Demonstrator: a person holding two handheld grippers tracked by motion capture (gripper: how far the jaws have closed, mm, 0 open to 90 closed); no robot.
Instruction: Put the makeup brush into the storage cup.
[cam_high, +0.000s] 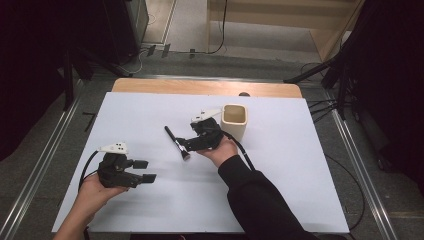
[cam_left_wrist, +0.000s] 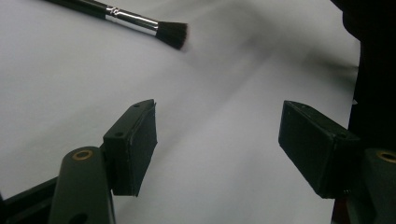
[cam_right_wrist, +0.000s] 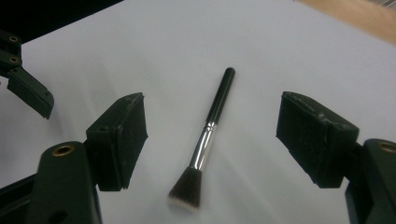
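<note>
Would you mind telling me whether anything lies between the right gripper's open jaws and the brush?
Nothing visible does. The brush lies flat on the white table cover directly between the right gripper's open jaws, with bare cover around it.

Near the middle of the frame, a slim black makeup brush with a silver ferrule (cam_high: 176, 142) is lying on the white table sheet (cam_high: 300, 165). The right gripper (cam_high: 186, 146) is hovering at its bristle end, jaws spread. A cream square ceramic cup (cam_high: 235, 120) is standing just right of that hand. At lower left, the left gripper (cam_high: 145, 171) is resting with jaws apart.
</note>
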